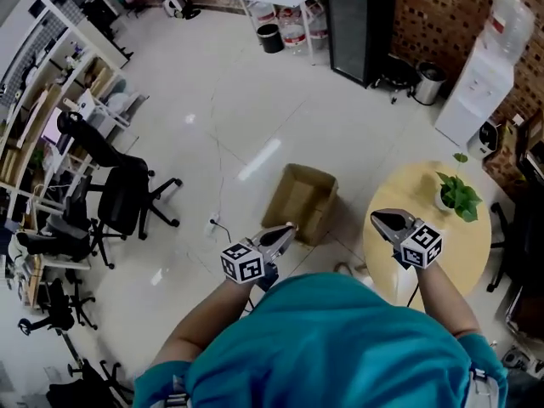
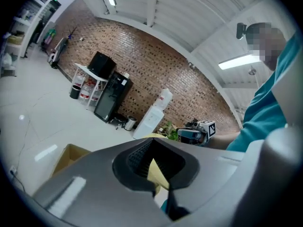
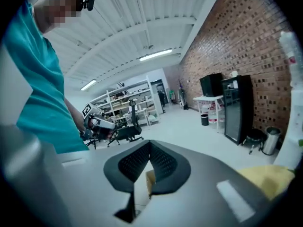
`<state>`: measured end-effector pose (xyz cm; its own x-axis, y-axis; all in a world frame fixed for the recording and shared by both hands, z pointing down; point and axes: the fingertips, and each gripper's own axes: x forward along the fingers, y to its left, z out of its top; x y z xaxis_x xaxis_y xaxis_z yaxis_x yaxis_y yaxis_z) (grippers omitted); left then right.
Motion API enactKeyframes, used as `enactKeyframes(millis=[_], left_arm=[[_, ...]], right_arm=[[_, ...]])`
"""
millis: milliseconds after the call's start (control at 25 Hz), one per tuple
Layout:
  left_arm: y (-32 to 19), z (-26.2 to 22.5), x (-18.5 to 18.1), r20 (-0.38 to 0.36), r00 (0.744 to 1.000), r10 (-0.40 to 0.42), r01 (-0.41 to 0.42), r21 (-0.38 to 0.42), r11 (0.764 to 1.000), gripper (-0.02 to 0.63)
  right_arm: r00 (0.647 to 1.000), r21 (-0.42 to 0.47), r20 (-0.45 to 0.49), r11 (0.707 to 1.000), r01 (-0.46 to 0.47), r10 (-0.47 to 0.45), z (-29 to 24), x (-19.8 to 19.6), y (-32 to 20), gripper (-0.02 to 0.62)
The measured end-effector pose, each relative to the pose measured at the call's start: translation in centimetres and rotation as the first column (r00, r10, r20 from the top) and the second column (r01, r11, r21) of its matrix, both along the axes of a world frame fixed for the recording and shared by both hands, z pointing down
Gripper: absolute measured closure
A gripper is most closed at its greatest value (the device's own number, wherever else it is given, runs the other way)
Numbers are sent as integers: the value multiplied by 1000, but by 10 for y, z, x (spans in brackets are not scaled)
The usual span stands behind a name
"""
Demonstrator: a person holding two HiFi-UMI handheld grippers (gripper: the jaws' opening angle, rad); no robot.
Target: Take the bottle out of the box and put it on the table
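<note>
An open cardboard box [image 1: 302, 201] stands on the pale floor just ahead of me, and its inside is seen only at a slant. No bottle shows in any view. My left gripper [image 1: 287, 229] is held shut and empty above the box's near edge. To the right, my right gripper [image 1: 378, 218] hangs shut and empty over the left rim of the round yellow table [image 1: 425, 253]. In the left gripper view the jaws [image 2: 152, 140] meet at their tips, with the box [image 2: 71, 155] below left. The right gripper view shows its own gripper [image 3: 150, 143] closed too.
A potted plant [image 1: 459, 195] sits on the table. Office chairs [image 1: 119, 195] and shelves line the left side. A water dispenser [image 1: 476, 83], a black fridge [image 1: 361, 24] and a bin [image 1: 429, 82] stand along the brick wall. A cable [image 1: 219, 223] lies on the floor beside the box.
</note>
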<state>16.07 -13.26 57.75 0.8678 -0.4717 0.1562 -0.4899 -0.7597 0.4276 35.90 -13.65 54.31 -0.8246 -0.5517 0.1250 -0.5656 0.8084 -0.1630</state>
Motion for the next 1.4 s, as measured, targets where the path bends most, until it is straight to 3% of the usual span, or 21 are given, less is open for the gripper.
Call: enactKeyframes(millis=[160, 400, 640, 840, 1000, 1120, 1200, 1320, 1400], left_arm=[[-25, 23, -33, -3, 995, -100, 100, -30, 995, 606], [-77, 52, -140, -29, 984, -178, 177, -37, 984, 606], [-115, 87, -267, -13, 990, -143, 142, -70, 987, 606], [-223, 118, -327, 34, 992, -120, 124, -204, 971, 606], [-279, 169, -337, 67, 985, -158, 171, -312, 935, 606], [-316, 223, -332, 92, 973, -212, 231, -362, 903, 606], [-345, 274, -323, 120, 959, -258, 285, -411, 866, 606], [-369, 378, -307, 168, 938, -303, 346, -511, 787, 606], [-380, 444, -298, 179, 937, -301, 348, -558, 753, 606]], right_arm=[[990, -12, -57, 992, 126, -127, 27, -49, -36, 592], [960, -67, -149, 971, 229, -236, 61, -166, -99, 589], [946, -208, -234, 962, 178, -226, 114, -294, -158, 571], [918, -391, -313, 914, 110, -245, 182, -351, -279, 514], [854, -481, -388, 866, 134, -347, 274, -362, -334, 474], [825, -531, -407, 836, 135, -392, 362, -358, -372, 445], [824, -579, -388, 805, 130, -412, 431, -352, -403, 430], [830, -651, -357, 751, 108, -428, 542, -345, -432, 407], [825, -672, -365, 736, 87, -431, 608, -350, -446, 389]])
